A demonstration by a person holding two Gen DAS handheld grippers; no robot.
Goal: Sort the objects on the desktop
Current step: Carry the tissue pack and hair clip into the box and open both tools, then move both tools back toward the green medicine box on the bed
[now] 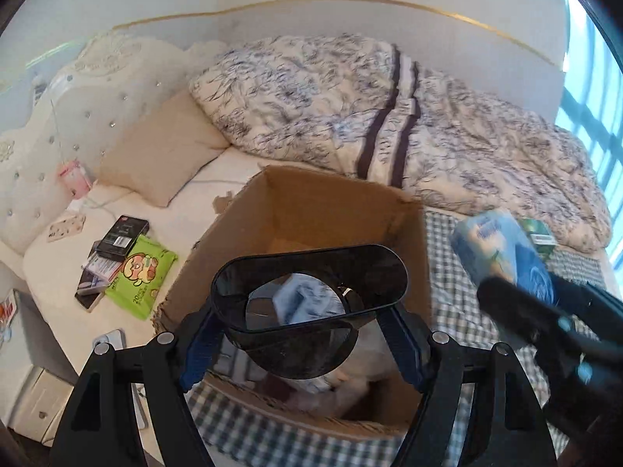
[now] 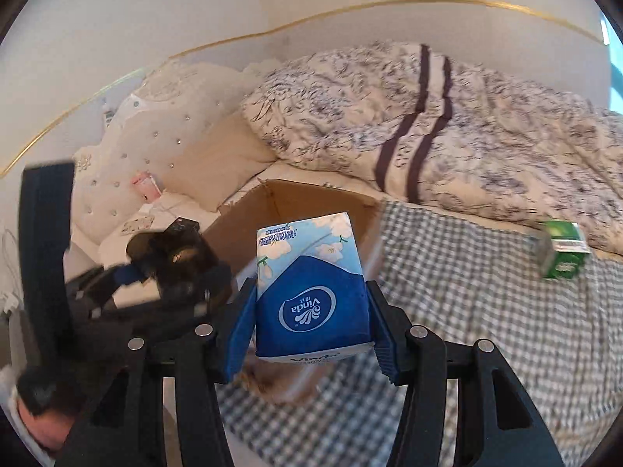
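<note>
Checked bedding [image 2: 467,303] covers a bed holding an open cardboard box [image 1: 331,202]. Right gripper [image 2: 311,311] jaws clamp a blue tissue pack [image 2: 311,272] beside it. Left gripper [image 1: 307,330] jaws grip a black oval container [image 1: 307,284] above the box.

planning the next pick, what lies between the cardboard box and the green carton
Only bare checked cloth between the cardboard box and the green carton, in the right wrist view.

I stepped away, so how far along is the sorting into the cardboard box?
Some items already lie in the cardboard box. In hand: left gripper holds a black oval container over it; right gripper holds a blue tissue pack. Left: green box, green wipes pack.
</note>
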